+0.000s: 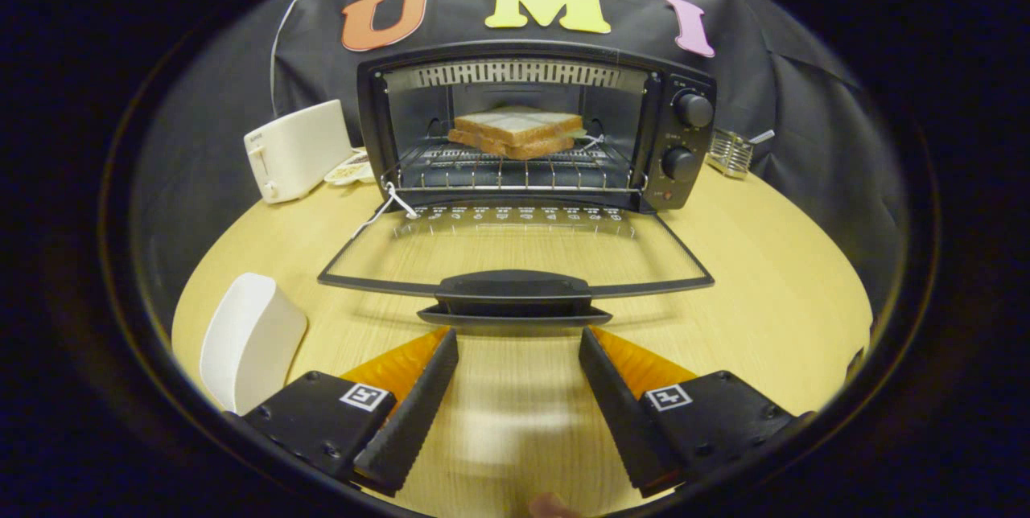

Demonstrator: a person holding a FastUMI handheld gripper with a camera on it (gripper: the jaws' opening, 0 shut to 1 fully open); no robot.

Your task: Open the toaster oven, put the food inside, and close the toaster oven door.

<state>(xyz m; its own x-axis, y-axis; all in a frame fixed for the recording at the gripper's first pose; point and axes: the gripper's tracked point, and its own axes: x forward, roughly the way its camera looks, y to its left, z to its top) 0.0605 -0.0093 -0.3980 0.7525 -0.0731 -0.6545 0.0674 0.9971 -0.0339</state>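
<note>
Two fingers of the gripper (pixel 519 333) stand wide apart over the bare wooden table (pixel 772 317), with nothing between them; they touch no object. Just ahead of their tips lies the handle (pixel 513 290) of the toaster oven's door (pixel 515 248), which hangs fully open and lies flat, close above the table top, its glass pane letting the wood grain show through.

Beyond the door stands the toaster oven (pixel 535 128) itself, black, its cavity open towards the fingers. Inside the oven, on the wire rack (pixel 515 168), rests the sandwich (pixel 515 132), two slices of toasted bread stacked with a pale filling between them; it sits towards the back of the rack and roughly in the middle of the cavity. On the oven's right-hand panel are two round knobs (pixel 692 110), one above the other.

To the left of the oven a white pop-up toaster (pixel 296 150) stands on the table, and between that toaster and the oven lies a small pale dish (pixel 350 170), partly hidden. To the right of the oven, near the booth's cloth wall, sits a small wire rack holder (pixel 731 152). Nearer than the oven, left of the open door and beside the left-hand finger, a white curved plate-like object (pixel 251 341) rests on the table.
</note>
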